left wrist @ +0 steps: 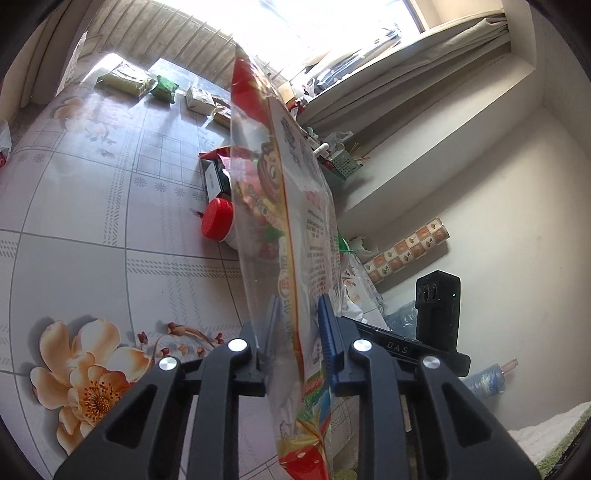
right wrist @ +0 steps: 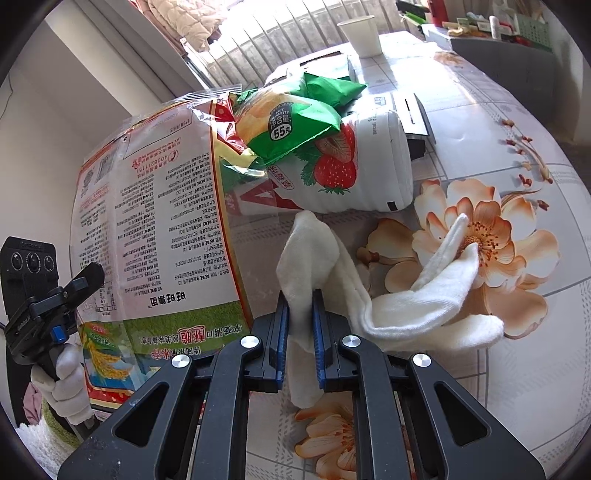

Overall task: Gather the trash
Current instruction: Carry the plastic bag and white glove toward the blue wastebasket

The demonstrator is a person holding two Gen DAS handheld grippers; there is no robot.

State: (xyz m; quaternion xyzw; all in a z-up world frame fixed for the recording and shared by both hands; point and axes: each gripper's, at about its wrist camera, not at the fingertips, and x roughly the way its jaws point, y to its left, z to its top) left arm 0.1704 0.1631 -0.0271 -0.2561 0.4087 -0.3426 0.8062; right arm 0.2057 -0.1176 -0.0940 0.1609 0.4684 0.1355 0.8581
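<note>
1. Left gripper [left wrist: 297, 325]: blue-padded fingers clamped on the lower part of a large, flat, clear-and-red printed plastic snack bag [left wrist: 284, 206], the film running straight between the pads.
2. Bag held off the table, edge-on in the left wrist view, long axis leading away from the fingers toward the bright window [left wrist: 332, 29]; lower end hanging back past the pads.
3. In the right wrist view, same bag [right wrist: 155, 206] standing broadside left of the right gripper, printed back showing, mouth at the top with a green crisp packet [right wrist: 295, 122] and a white strawberry-printed bottle [right wrist: 354, 166] poking out and lying across the table.
4. Right gripper [right wrist: 301, 325]: fingers closed on a fold of a white cotton sock [right wrist: 406, 295]; rest of the sock trailing right of the bag onto the table.
5. White-gloved hand [right wrist: 66, 380] gripping the left tool's handle, low and left of the bag.
6. Surface: glossy white table cover [left wrist: 92, 221] with grey grid lines and peach flowers.
7. Beyond the bag: a red-lidded white jar [left wrist: 219, 223], pale green packets [left wrist: 125, 79] farther off, a white paper cup [right wrist: 362, 35].
</note>
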